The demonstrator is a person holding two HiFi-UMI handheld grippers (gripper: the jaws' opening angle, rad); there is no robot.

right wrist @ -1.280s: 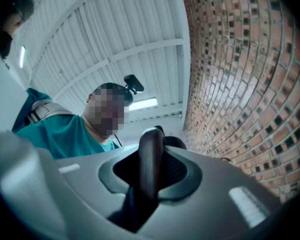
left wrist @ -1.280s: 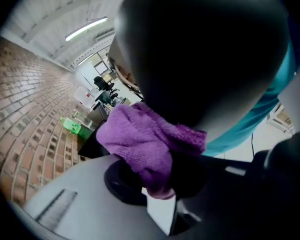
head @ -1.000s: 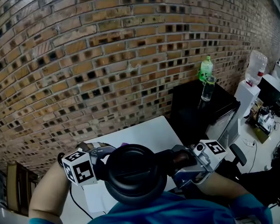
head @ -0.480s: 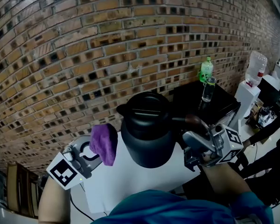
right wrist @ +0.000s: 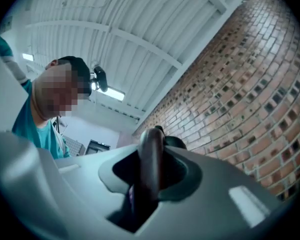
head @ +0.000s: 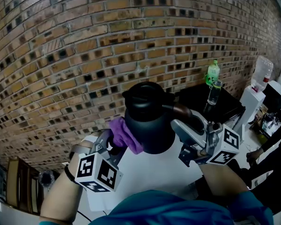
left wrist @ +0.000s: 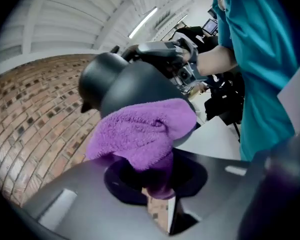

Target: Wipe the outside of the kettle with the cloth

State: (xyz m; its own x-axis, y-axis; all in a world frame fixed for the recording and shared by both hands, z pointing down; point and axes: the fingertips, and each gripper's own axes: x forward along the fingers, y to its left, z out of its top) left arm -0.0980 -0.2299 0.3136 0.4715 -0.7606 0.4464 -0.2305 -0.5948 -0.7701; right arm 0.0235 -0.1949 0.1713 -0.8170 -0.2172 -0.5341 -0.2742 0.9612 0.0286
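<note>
One black kettle [head: 147, 121] sat mid-frame, held above the white table [head: 150, 175]. The right gripper [head: 185, 125] clamped its handle. The left gripper [head: 113, 142] pinched one purple cloth [head: 125, 134] against the kettle's lower left.

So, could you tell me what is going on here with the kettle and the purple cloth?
A person holds a gripper in each hand. The right gripper is clamped on the handle of the black kettle, holding it up above the white table by the brick wall. The left gripper grips the purple cloth against the kettle's lower side, so wiping seems under way.
</note>
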